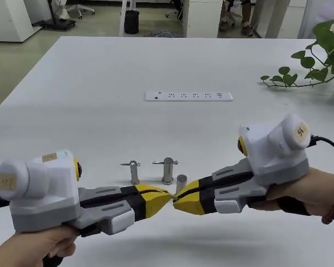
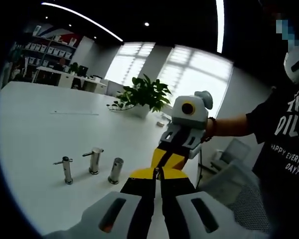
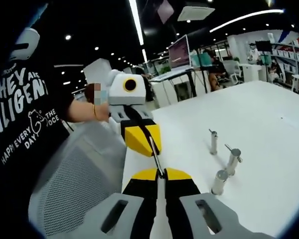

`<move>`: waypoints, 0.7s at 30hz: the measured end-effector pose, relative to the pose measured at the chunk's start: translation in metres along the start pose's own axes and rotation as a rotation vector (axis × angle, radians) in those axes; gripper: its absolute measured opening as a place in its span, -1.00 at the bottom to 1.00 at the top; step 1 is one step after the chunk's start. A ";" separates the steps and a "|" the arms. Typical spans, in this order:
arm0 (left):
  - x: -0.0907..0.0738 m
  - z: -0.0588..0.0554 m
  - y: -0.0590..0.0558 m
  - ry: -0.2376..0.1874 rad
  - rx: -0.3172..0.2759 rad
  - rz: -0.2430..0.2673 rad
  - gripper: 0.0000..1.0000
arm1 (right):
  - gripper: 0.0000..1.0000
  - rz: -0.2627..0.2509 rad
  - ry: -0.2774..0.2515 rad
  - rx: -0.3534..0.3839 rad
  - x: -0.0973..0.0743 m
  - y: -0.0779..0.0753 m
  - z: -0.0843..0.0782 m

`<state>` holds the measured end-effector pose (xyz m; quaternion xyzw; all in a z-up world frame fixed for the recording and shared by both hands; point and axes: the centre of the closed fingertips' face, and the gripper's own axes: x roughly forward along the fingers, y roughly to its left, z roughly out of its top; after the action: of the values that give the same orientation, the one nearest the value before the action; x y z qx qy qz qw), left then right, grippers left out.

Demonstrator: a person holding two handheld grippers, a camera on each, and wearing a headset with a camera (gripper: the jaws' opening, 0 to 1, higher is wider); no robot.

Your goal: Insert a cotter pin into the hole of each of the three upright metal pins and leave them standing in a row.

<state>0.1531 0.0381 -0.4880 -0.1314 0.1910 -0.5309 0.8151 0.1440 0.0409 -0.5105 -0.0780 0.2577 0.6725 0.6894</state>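
Three metal pins stand in a row on the white table (image 1: 100,111). The left pin (image 1: 134,172) (image 2: 67,169) and the middle pin (image 1: 167,170) (image 2: 94,160) each carry a cotter pin through the top. The right pin (image 1: 181,183) (image 2: 116,170) (image 3: 220,181) has none. Just in front of it, my left gripper (image 1: 166,196) (image 2: 158,173) and right gripper (image 1: 177,200) (image 3: 161,174) meet tip to tip above the table. A thin cotter pin (image 3: 156,157) spans between them, and both grippers are shut on it.
A white power strip (image 1: 188,96) lies farther back at the table's middle. A leafy plant (image 1: 317,55) reaches in at the far right corner. An office chair (image 3: 79,189) stands off the table's near edge.
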 end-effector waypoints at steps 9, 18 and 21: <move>0.002 -0.013 0.006 0.071 0.084 0.018 -1.00 | -1.00 -0.017 0.119 -0.147 0.000 -0.002 -0.012; -0.001 -0.019 0.011 0.094 0.118 0.056 -0.86 | -1.00 -0.054 0.205 -0.215 -0.006 -0.015 -0.024; -0.001 -0.020 0.014 0.099 0.133 0.069 -0.81 | -1.00 -0.071 0.228 -0.223 -0.009 -0.019 -0.027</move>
<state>0.1554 0.0443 -0.5111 -0.0437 0.1999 -0.5200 0.8293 0.1563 0.0185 -0.5343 -0.2387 0.2550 0.6590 0.6661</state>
